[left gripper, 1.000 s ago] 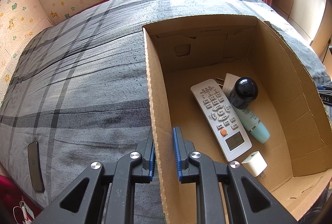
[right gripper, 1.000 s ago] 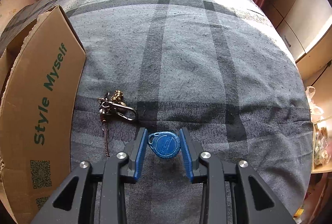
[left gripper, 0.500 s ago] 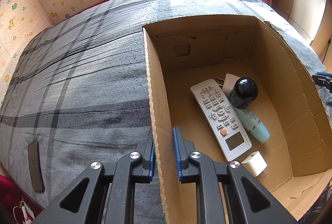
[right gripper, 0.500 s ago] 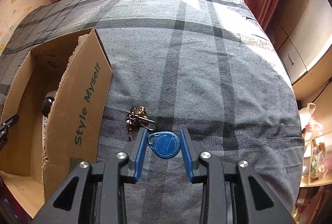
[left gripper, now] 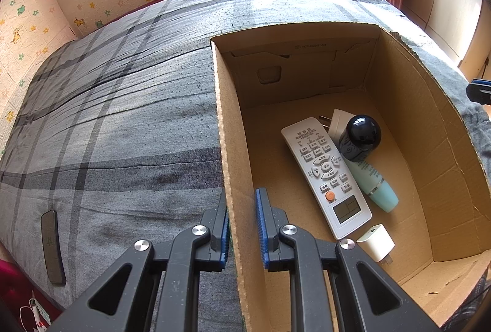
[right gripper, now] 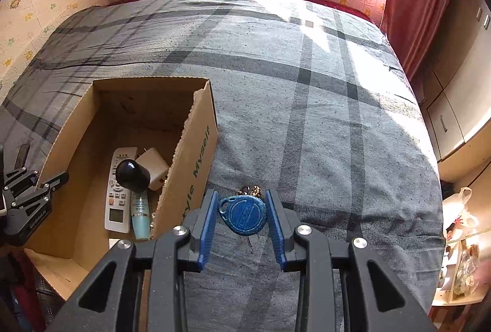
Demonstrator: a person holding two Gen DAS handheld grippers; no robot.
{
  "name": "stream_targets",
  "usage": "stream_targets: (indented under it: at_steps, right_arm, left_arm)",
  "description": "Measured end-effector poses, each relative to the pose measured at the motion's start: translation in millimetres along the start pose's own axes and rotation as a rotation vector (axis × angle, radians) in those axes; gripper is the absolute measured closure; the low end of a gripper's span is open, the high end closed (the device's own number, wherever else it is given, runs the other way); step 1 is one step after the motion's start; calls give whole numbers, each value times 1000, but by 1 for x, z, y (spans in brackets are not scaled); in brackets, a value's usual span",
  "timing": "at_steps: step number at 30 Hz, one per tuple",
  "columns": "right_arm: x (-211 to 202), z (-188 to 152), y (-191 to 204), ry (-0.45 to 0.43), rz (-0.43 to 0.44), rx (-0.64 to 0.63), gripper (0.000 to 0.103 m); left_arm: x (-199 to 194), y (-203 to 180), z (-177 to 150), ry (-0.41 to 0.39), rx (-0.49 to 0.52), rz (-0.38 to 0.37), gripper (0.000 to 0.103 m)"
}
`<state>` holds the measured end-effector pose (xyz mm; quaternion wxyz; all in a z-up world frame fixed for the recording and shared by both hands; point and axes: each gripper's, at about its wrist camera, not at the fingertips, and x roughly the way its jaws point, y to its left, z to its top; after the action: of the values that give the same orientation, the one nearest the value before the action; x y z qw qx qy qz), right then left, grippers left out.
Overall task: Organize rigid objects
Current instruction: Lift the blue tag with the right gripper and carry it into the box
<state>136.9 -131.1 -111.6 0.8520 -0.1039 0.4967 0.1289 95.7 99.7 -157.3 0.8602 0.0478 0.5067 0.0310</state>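
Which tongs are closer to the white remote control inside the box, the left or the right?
Left. The left tongs pinch the box wall right beside the remote control. The right tongs are outside the box over the bed, holding a blue key tag.

Both tongs [left gripper: 242, 224] [right gripper: 239, 218] clamped, angled downward

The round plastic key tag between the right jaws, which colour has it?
The round plastic key tag is blue; the right wrist view shows it best.
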Motion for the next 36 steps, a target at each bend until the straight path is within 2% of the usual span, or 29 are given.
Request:
stream_targets:
  at_steps: [12,22,36]
  right_arm:
    - [-15,24,58,-39,96,-104,69]
    - [-10,29,95,-31,146,-159,69]
    - [37,22,132,92,206,-189,69]
  left_arm:
    - [0,-1,0,0,0,-1,86]
    - [0,-1,0,0,-1,-2,86]
    - [0,-1,0,0,0,-1,86]
